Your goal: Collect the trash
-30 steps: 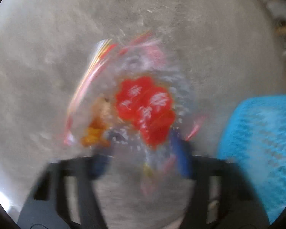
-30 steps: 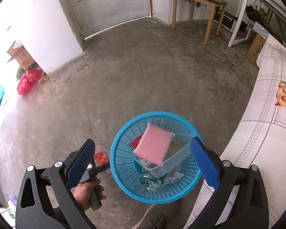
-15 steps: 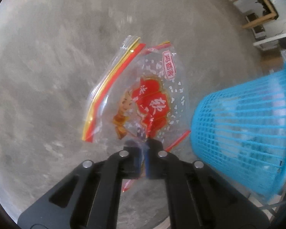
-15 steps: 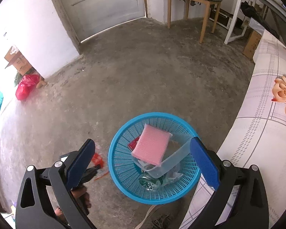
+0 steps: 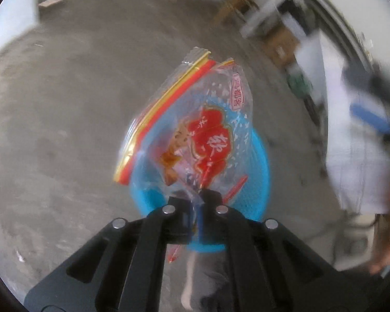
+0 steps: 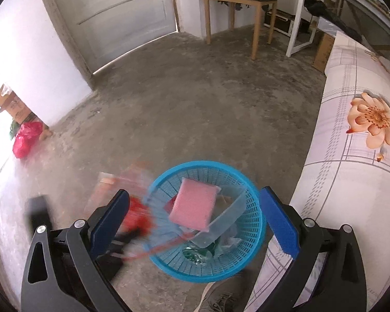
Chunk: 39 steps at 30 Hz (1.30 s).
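A clear plastic snack bag [image 5: 208, 140] with a red print and a red-yellow zip edge hangs from my left gripper [image 5: 196, 202], which is shut on its lower corner. Through and under the bag shows the blue mesh basket [image 5: 262, 171] on the concrete floor. In the right wrist view the bag [image 6: 135, 208] is a red blur at the left rim of the basket [image 6: 254, 223]. The basket holds a pink sponge [image 6: 195, 208], a clear plastic tub [image 6: 228, 215] and other litter. My right gripper [image 6: 195, 218] hovers open above the basket with nothing between its blue pads.
A bed with a flowered sheet [image 6: 351, 156] runs along the right, close to the basket. A wooden chair [image 6: 236, 5] and a white table leg [image 6: 296, 26] stand at the back. A red bag [image 6: 26, 140] and a cardboard box [image 6: 13, 104] lie by the left wall. A shoe [image 6: 221, 296] is below the basket.
My left gripper shut on the snack bag on the floor, then lifted it and swung it over the blue basket. The right gripper stayed almost still above the basket.
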Tool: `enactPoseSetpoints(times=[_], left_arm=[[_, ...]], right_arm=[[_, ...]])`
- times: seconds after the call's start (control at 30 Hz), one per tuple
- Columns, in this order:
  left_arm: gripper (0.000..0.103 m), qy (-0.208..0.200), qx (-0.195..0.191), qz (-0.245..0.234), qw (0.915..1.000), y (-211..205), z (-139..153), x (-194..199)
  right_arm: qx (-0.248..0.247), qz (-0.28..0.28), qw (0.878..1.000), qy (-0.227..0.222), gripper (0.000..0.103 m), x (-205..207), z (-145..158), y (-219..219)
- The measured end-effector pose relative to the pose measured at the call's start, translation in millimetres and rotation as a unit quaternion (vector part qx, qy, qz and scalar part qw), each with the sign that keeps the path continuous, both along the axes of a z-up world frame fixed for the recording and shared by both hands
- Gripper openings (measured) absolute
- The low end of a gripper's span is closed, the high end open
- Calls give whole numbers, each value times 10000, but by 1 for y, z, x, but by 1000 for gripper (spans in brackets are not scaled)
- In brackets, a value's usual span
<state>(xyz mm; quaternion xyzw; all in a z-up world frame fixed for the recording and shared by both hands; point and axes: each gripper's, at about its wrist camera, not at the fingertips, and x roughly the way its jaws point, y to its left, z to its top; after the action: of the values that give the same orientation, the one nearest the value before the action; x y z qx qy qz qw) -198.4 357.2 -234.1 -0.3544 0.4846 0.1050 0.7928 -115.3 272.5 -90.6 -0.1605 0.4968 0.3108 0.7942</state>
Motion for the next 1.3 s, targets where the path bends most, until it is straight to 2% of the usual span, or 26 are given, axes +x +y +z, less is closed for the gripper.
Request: enactPoseSetpoints(times=[0.07,0.1,0.13,0.17,0.27,0.4,0.47,0.57,0.67,0.7,0.73,0.83,0.93,1.07,1.3], left_arm=[[16,208,-120,-154,9996,-12,-23,20],[49,308,-107,-239,9992,-17,-32,31],[87,355,-124,-200,9991,-20,-36,37],[94,234,-95,-76,9997,-23,-37,39],[94,232,-86,-39,9997,-29,-38,41],[94,266,-124,56,9996,-10,-25,32],[94,250,-164,88,9995,21,-6,18],[94,112,-220,150,9996,31,10,-2],[94,96,-152,84,9998,56,35,-45],[94,85,-9,18,10000,59,46,-55],[94,95,352,-130,9992,55,55,-62],[94,260,1064,-505,9927,41,69,-73],[94,391,1205,-595,9902,37,74,-86],[94,376,1223,-374,9911,40,81,-105],[94,326,1745,-106,9840,27,98,-118]], right_arm=[[-33,12,10000,-25,97,-1,-1,0],[-48,22,10000,-36,97,-1,-2,0],[-76,29,10000,-49,97,-1,-3,0],[-97,32,9999,-59,97,0,-4,0],[-82,10,10000,-52,97,0,-4,-1],[-65,26,9999,-82,97,-1,-2,1],[-53,5,10000,-83,97,0,-2,1],[-70,-9,9999,-88,97,0,-4,1],[-110,43,9999,-106,97,-1,-5,0],[-118,77,9999,-91,97,-2,-6,1],[-114,127,9998,-61,97,-3,-8,1],[-199,261,9995,-27,97,-9,-12,1],[-198,468,9986,-131,97,-30,-10,4],[-104,481,9987,-132,97,-60,-8,6],[-43,-167,9985,-511,97,-91,5,-17]])
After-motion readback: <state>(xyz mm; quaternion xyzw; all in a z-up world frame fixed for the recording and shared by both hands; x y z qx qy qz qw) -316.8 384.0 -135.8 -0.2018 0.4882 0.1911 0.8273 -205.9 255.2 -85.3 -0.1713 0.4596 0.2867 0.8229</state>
